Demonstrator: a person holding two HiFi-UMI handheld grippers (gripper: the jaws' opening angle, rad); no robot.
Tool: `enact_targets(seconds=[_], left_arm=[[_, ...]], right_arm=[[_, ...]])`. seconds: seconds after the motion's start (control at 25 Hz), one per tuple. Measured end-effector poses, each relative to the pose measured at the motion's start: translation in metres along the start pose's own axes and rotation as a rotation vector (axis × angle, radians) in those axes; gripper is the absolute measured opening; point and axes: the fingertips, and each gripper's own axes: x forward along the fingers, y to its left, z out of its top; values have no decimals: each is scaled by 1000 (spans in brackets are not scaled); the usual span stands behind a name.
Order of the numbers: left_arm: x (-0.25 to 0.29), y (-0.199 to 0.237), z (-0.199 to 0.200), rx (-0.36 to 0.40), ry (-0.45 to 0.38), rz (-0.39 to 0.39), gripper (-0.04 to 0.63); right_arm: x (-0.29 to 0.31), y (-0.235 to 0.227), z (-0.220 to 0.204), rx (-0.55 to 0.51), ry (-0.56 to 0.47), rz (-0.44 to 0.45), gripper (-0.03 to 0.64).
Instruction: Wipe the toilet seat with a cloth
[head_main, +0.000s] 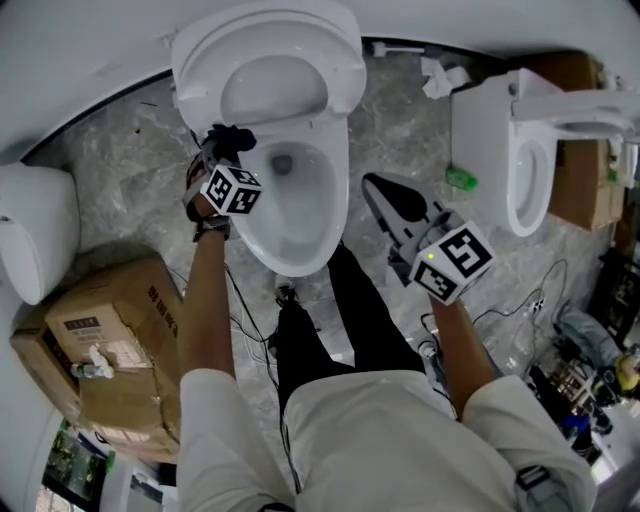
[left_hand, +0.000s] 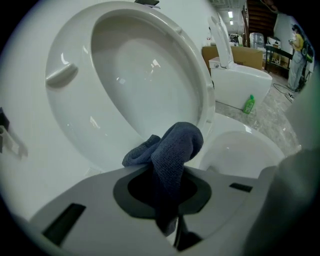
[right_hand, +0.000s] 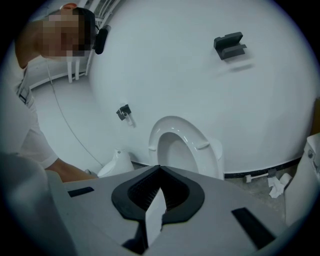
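White-sleeved arms reach out from the bottom of the head view, each holding a gripper. In the left gripper (head_main: 224, 150) (left_hand: 167, 192) the jaws are clamped on a dark blue cloth (head_main: 233, 138) (left_hand: 170, 150). A bunched fold of it stands up past the tips, and its lower end runs down between the pads out of sight. It hangs at the left rim of the toilet bowl (head_main: 300, 215) (left_hand: 240, 147); I cannot tell whether it touches the porcelain. The seat (head_main: 270, 60) (left_hand: 125, 75) stands raised behind the bowl.

The right gripper (head_main: 380, 195) (right_hand: 159, 175) has its jaws pressed together with nothing between them. It sits just beside the bowl's right side, over the marbled floor (head_main: 130, 170).

Down in the bowl a dark drain opening (head_main: 283, 163) shows; whether water stands there cannot be made out, and the left gripper covers part of the rim. A cardboard box (head_main: 110, 330) lies at the left with a small bottle (head_main: 90, 367) resting on top. A second toilet (head_main: 505, 150) (left_hand: 240, 82) stands at the right, with a green bottle (head_main: 460, 179) (left_hand: 248, 104) on the floor next to it and another box (head_main: 580, 190) behind.

A white fixture (head_main: 35, 240) is cut off at the left edge. Cables and clutter (head_main: 590, 380) at the lower right are too small to identify.
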Motion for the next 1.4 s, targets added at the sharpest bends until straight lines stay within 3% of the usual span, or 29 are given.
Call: enact_targets(seconds=[0.16,0.44,0.72,1.04,1.4], left_arm=[[-11,10,6,-6,-12,13,44],[-30,38,18,0,-60,111,44],[-51,68,38,-140,-104,167,43],[-85,100,74,-254,-199,224,43],[-111,111,98,-356,-252,261,41]], right_arm=[[2,0,15,12,-26,2,27],[5,11,30,14,-54,24,26],[-4,21,34,4,-45,48,27],[-17,23,62,-31,-99,58,28],[-48,28,78,-54,-146,54,28]])
